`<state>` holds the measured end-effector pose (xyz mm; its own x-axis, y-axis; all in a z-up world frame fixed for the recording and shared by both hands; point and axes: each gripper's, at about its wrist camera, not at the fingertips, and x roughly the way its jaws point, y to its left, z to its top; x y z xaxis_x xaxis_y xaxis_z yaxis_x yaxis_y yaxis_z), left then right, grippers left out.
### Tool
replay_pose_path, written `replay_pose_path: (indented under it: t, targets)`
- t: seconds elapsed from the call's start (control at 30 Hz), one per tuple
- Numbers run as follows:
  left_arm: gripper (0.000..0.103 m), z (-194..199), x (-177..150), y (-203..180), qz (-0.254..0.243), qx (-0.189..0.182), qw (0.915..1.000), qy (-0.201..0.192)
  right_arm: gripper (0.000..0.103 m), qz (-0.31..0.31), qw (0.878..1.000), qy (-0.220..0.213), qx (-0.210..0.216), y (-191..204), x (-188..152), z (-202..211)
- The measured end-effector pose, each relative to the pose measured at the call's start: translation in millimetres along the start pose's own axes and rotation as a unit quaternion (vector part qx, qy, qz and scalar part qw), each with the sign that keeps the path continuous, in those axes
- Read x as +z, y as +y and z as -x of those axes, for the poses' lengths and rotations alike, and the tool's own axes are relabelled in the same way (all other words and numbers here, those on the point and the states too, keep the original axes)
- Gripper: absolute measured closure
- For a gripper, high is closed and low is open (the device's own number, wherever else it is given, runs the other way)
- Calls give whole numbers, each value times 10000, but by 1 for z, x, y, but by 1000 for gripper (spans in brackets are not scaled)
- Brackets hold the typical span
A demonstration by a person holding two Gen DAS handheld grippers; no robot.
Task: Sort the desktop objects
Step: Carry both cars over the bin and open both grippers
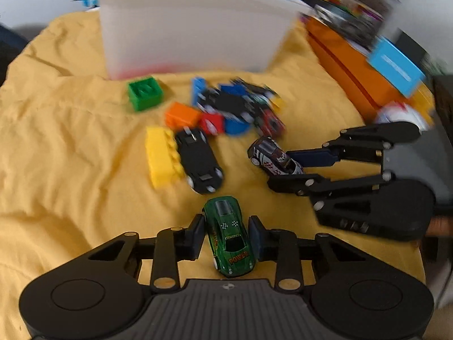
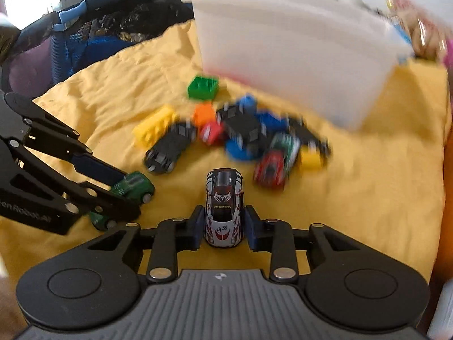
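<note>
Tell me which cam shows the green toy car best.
Left wrist: the green toy car sits centred between the left gripper fingers, roof and "POWER" print visible. Right wrist shows it only side-on, mostly hidden behind those fingers.

I see a wrinkled yellow cloth (image 1: 56, 141) spread over the whole work surface. At its right edge lies an orange box (image 1: 348, 65) with a blue card (image 1: 396, 68) on top. Off the far left corner sits a dark mesh bag (image 2: 93, 28), blurred.
</note>
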<state>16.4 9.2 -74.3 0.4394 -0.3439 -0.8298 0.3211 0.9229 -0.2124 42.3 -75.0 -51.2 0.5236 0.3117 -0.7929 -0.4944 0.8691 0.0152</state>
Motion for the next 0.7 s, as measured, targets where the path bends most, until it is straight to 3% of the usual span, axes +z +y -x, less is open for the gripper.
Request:
replay_pose_path:
  t: [0.13, 0.17, 0.2, 0.23, 0.3, 0.33, 0.37, 0.4, 0.57, 0.7]
  targets:
    - [63, 11, -21, -12, -242, 143, 9996, -15, 69, -295, 9995, 119, 56, 1, -19, 17]
    - [61, 13, -24, -13, -218, 177, 9996, -43, 65, -337, 9994, 104, 20, 1, -21, 19]
    - [56, 14, -27, -14, -182, 208, 9996, -44, 54, -364, 9993, 76, -15, 2, -23, 20]
    - [52, 15, -28, -17, -175, 251, 9995, -54, 51, -371, 9993, 60, -42, 2, -23, 20]
    - [53, 14, -29, -23, -252, 368, 9990, -50, 52, -226, 9997, 84, -93, 6, -24, 19]
    - [60, 13, -30, -25, -304, 443, 9985, -53, 52, -125, 9998, 80, -139, 9, -24, 18]
    - [66, 13, -30, -26, -336, 528, 9980, -70, 56, -62, 9998, 68, -174, 11, -24, 18]
    - [68, 13, -29, -25, -303, 543, 9980, -84, 66, -52, 9999, 58, -144, 13, -24, 18]
    - [69, 26, -26, -17, -34, 454, 9987, -246, 70, -22, 10000, 1, -2, 20, -21, 27]
    - [69, 52, -5, -15, -5, 416, 9968, -687, 70, -74, 9994, -334, -67, 16, -5, 45]
